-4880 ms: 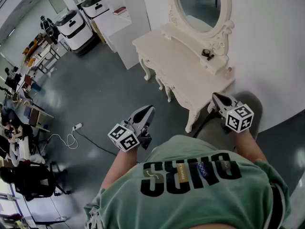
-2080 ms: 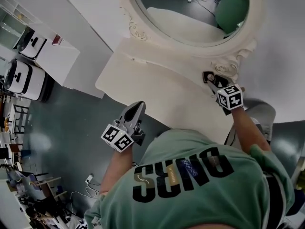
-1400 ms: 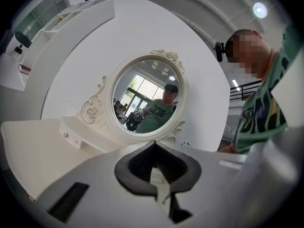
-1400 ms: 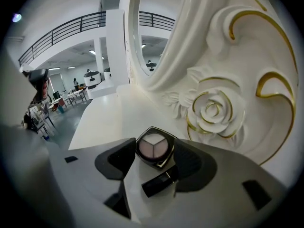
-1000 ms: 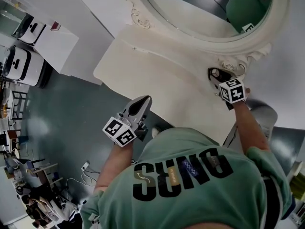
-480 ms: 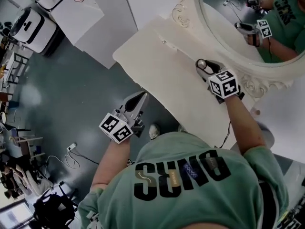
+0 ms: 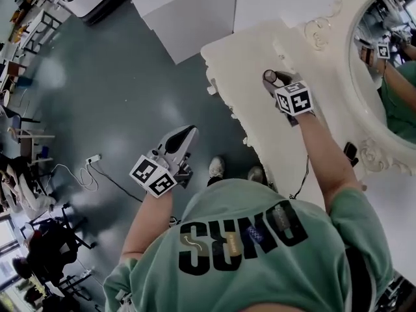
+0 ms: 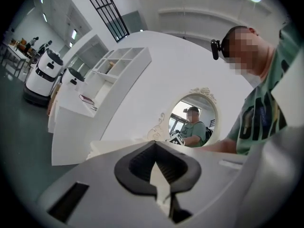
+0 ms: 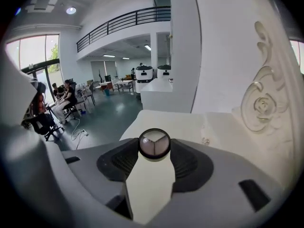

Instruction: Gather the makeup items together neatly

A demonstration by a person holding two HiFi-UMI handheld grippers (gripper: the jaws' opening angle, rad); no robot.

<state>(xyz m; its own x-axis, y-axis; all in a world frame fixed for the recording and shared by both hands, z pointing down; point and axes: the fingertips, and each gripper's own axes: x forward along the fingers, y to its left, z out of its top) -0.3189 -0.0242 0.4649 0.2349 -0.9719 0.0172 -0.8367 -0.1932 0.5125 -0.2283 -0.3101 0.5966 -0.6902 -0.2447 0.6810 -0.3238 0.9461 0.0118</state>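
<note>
- The cream-white carved dressing counter (image 7: 242,60) is judged to be where the item in hand is to be set down. A bare stretch well back from the edge should be chosen, so that nothing can be knocked to the grey floor (image 7: 117,96).
- The right claw (image 7: 276,82) is held over the counter's far end, pinching the task's item at its very tips. Since the hold is so shallow, the claw should be kept level and lowered slowly. The jaws should be spread only once the item's base is felt on the counter.
- The left claw (image 7: 184,133) hangs over the floor beside the counter, pressed together with nothing in it (image 8: 155,146). It is best kept clear of the counter's edge until it is needed.
- The small round compact with a black rim and a pale three-part face (image 9: 154,144) is gripped by its sides with its face towards the camera. It should be laid flat, close to the other items rather than alone.
- The oval mirror in a scrolled cream frame (image 7: 383,64) is cut off at the picture's edge.
- Much of the counter's near side is covered by the outstretched forearm (image 7: 322,155), so no gathering place can be made out.
- A small dark item (image 7: 351,152) lies by the mirror's foot, well apart from the compact. It is too small to be identified.
- A tiny glinting speck (image 9: 205,140) is seen on the counter ahead of the right claw, and what it is cannot be told.
</note>
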